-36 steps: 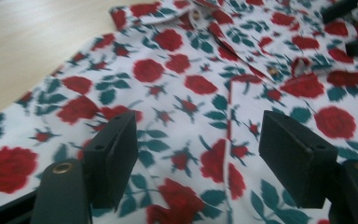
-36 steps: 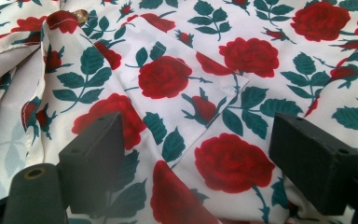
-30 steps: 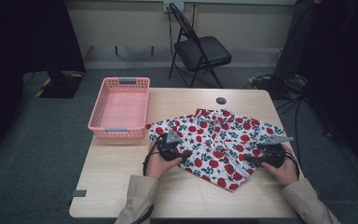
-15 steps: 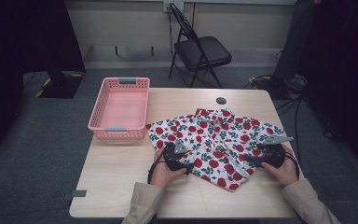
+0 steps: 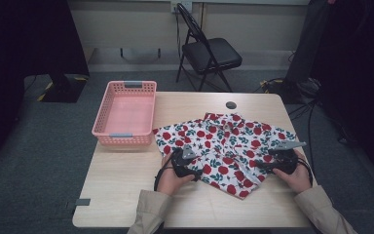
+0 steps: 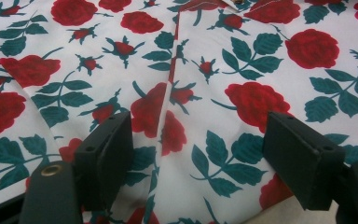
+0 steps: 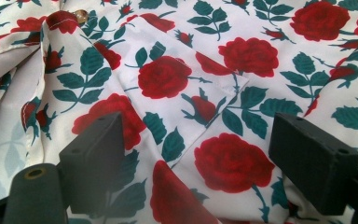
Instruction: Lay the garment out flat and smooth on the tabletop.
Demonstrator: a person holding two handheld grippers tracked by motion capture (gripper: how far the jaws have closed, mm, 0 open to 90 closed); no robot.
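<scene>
The rose-print shirt (image 5: 224,146) lies flat on the table (image 5: 126,195), in the centre right of the high view. The left gripper (image 5: 187,163) has just been opening its jaws, released over the cloth. The right gripper (image 5: 268,163) is also released above it. A pink basket (image 5: 124,114) stands at the upper left.

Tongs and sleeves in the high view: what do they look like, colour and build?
Both tongs are black. The left tongs and right tongs each carry a grey three-cornered plate on top and trail a black cable. Up close, the jaws are blocky black pads on dark arms with a brass-coloured rivet. The person wears beige sleeves.
</scene>
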